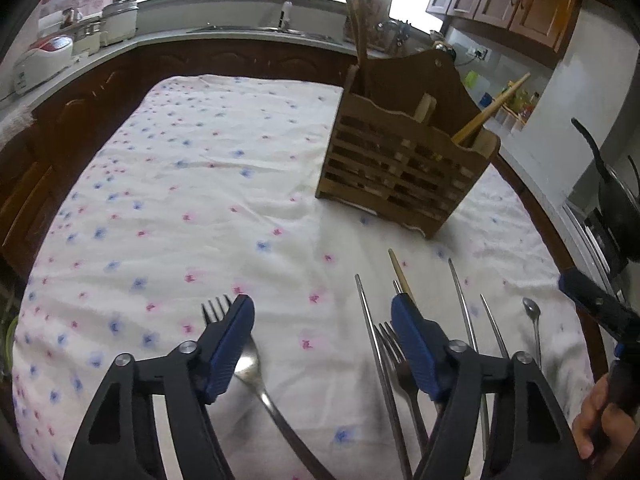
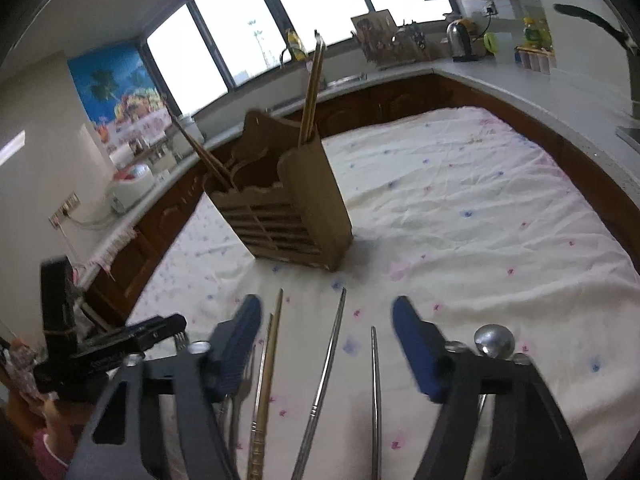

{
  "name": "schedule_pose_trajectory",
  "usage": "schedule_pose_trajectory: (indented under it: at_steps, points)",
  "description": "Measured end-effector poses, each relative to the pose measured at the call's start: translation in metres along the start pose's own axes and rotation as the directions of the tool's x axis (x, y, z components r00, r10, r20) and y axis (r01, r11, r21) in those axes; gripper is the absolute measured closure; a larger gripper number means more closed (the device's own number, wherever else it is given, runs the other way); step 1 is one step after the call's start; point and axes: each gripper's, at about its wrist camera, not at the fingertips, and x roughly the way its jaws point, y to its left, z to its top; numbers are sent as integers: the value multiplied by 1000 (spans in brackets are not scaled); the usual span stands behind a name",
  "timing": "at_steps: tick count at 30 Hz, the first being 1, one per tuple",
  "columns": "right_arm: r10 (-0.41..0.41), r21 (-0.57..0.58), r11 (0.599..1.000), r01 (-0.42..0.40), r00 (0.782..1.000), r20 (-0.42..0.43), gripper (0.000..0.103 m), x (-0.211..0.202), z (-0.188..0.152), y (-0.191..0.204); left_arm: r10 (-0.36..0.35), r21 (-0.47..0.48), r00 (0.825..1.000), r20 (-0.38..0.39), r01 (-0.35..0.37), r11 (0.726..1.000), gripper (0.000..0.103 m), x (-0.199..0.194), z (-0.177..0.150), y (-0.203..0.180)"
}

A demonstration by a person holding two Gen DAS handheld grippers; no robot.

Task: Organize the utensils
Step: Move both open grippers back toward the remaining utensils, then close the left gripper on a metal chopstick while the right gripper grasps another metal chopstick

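Note:
A wooden slatted utensil holder stands on the flowered tablecloth with chopsticks standing in it; it also shows in the right wrist view. My left gripper is open and empty, low over the cloth. A fork lies by its left finger. A second fork, metal chopsticks and a wooden chopstick lie by its right finger. A spoon lies further right. My right gripper is open and empty above metal chopsticks and a brass chopstick. A spoon bowl shows behind its right finger.
The tablecloth covers the table. Dark wood cabinets and a grey counter ring it, with a rice cooker and pots on the left. A black pan sits at the right edge. The other gripper is at lower left in the right wrist view.

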Motion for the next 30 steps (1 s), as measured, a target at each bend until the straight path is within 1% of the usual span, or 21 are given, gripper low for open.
schedule_pose_trajectory:
  at_steps: [1, 2, 3, 5, 7, 9, 10, 11, 14, 17, 22, 26, 28, 30]
  points:
    - [-6, -6, 1000, 5, 1000, -21, 53, 7, -1, 1, -2, 4, 1000, -6, 2, 1000, 37, 4, 1, -1]
    - [-11, -13, 1000, 11, 999, -34, 62, 11, -2, 1, -6, 12, 1000, -14, 6, 1000, 40, 8, 1, -3]
    - [-17, -21, 1000, 16, 999, -49, 68, 17, -3, 2, -8, 16, 1000, -19, 9, 1000, 42, 11, 2, -5]
    - [-19, -29, 999, 17, 997, -75, 70, 26, -4, 3, -13, 27, 999, -38, 14, 1000, 48, 19, 2, -7]
    - [-26, -37, 999, 23, 995, -94, 72, 35, -5, 4, -14, 34, 998, -55, 16, 999, 50, 28, 4, -8]
    - [-28, -43, 999, 24, 993, -115, 76, 43, -4, 4, -15, 43, 997, -74, 18, 999, 56, 37, 6, -11]
    - [-32, -46, 999, 27, 991, -127, 76, 48, -4, 4, -18, 48, 996, -86, 22, 999, 64, 43, 8, -12]
    - [-35, -48, 998, 29, 990, -135, 76, 52, -4, 3, -21, 52, 995, -100, 26, 998, 69, 48, 9, -13]
    - [-46, -51, 998, 38, 986, -163, 76, 63, -5, 2, -26, 68, 991, -130, 35, 997, 75, 63, 12, -17]
    - [-50, -49, 998, 42, 983, -179, 76, 70, -4, 0, -38, 82, 988, -152, 51, 995, 76, 73, 14, -21]
    - [-69, -60, 997, 58, 977, -201, 76, 82, -3, -2, -20, 112, 982, -189, 42, 993, 76, 90, 15, -26]
    - [-88, -81, 994, 71, 970, -225, 76, 92, -2, -3, -14, 126, 981, -192, 38, 991, 77, 96, 17, -28]
    - [-103, -110, 991, 80, 969, -225, 76, 95, -1, 1, -9, 141, 981, -195, 37, 989, 77, 99, 18, -30]
    - [-114, -131, 988, 85, 966, -232, 76, 99, 0, 5, 2, 173, 980, -199, 33, 984, 77, 102, 18, -34]
